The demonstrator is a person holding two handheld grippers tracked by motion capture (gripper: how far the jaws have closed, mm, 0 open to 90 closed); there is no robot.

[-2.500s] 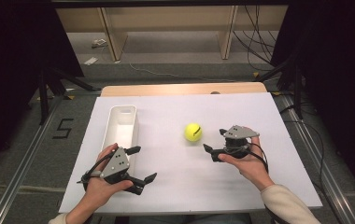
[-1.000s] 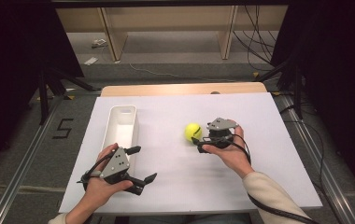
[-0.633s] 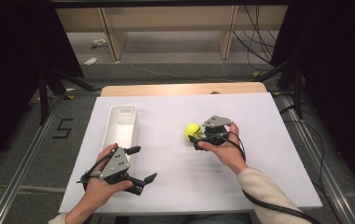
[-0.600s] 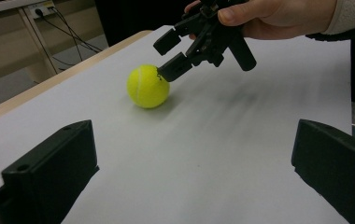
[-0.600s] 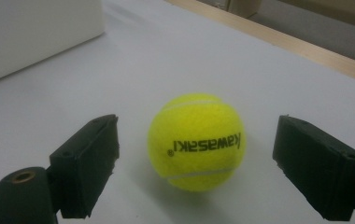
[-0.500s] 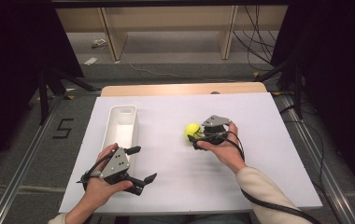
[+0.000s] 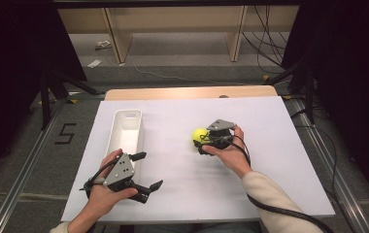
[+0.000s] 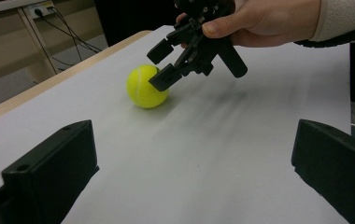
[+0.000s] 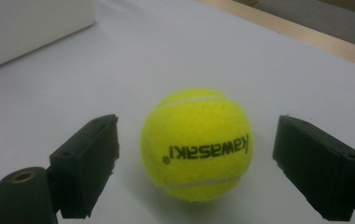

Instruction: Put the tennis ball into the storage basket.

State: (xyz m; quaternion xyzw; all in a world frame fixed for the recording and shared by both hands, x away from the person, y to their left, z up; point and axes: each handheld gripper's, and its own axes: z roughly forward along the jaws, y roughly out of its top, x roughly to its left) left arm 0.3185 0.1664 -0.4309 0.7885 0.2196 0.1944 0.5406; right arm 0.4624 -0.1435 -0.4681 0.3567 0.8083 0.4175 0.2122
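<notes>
A yellow tennis ball (image 7: 200, 135) (image 8: 146, 86) (image 9: 197, 143) lies on the white table sheet (image 7: 173, 121), right of centre. My right gripper (image 7: 201, 141) (image 8: 162, 64) (image 9: 195, 163) is open, one jaw on each side of the ball, with gaps visible between pads and ball. The ball's black lettering reads upside down in the right gripper view. My left gripper (image 7: 146, 171) (image 8: 192, 179) rests open near the table's front left, nothing between its jaws, pointing toward the ball.
A long white bin (image 7: 125, 131) stands left of centre, just beyond my left hand; its wall (image 9: 31, 28) is at the top left of the right gripper view. A wooden table edge (image 7: 187, 92) runs along the back. Cables trail off the right side.
My right gripper has moved left and forward to the ball, and its open jaws now straddle it. The left gripper and the ball have stayed put.
</notes>
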